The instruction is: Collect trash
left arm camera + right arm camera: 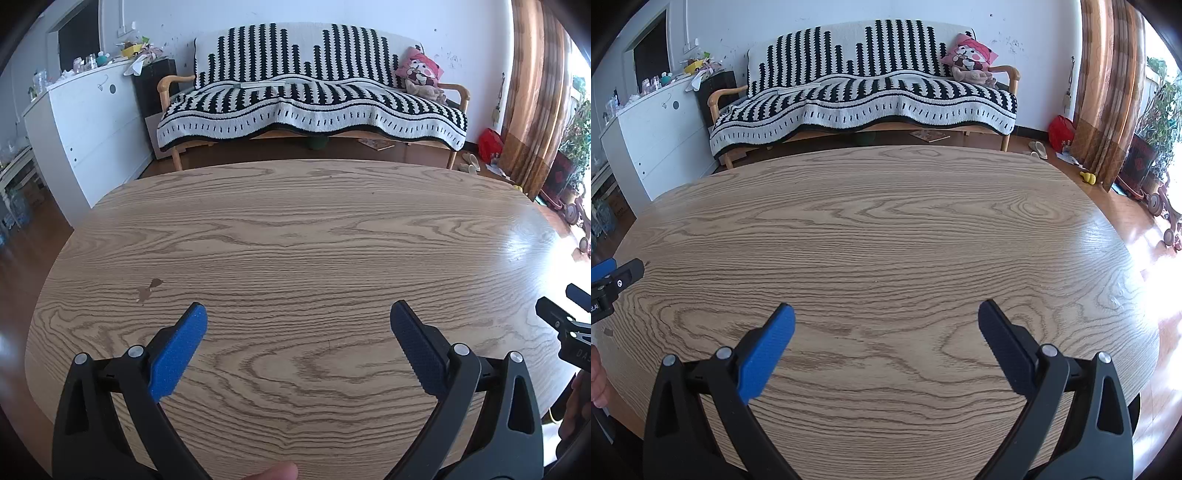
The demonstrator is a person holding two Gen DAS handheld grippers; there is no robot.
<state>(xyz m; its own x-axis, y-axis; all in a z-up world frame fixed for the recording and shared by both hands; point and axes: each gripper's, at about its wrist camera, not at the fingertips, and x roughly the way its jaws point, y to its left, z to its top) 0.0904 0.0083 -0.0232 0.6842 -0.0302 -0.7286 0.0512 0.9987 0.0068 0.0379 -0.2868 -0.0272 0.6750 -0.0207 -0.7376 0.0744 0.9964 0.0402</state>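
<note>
Both claws agape above table

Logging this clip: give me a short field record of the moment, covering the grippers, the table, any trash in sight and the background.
left gripper: open, holds nothing, above the table
right gripper: open, holds nothing, above the table
table: wood grain; small brown mark near its left side, cannot tell if stain or scrap
trash on table: none clearly seen
sofa: behind the table, under a black and white striped throw
pink cushion: at the sofa's right end
white cabinet: left, cluttered top
curtain: right
</note>
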